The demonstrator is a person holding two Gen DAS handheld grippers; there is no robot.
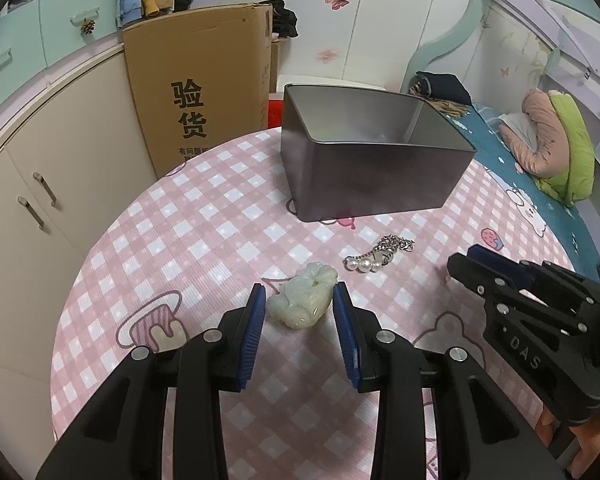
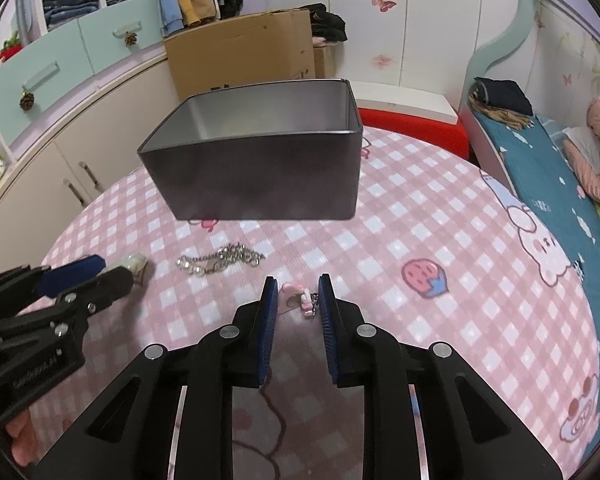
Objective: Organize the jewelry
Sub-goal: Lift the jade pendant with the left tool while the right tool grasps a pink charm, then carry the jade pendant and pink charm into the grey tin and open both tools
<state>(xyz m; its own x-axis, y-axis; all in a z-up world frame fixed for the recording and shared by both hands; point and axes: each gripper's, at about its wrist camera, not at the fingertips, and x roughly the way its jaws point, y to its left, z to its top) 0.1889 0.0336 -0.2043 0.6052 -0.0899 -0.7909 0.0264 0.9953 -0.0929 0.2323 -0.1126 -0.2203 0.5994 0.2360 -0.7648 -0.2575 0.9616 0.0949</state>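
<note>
reaching toward two pieces at once, the person has both tools low over the pink checked tablecloth point(image 1: 204, 216). the left gripper point(image 1: 299, 300) is spread wide, and the pale green jade carving point(image 1: 302, 300) lies on the cloth between its blue pads point(image 1: 254, 328); i see a small gap on each side, so it is not yet held. the right gripper point(image 2: 298, 300) is also parted, with a small pink charm point(image 2: 300, 300) between its tips, and i cannot tell whether the pads touch it. the silver chain with pearls point(image 1: 378, 256) lies on the cloth between the two tools and the dark metal tin point(image 1: 374, 160), which stands open further back.

i judge the step in hand is the grasp, before anything goes to the tin. the next move, i think, calls for closing the left pads evenly on the carving, because it looks smooth and rounded and may slip out. the charm looks thin and flat, so the right tips probably must go very low to catch it.
</note>
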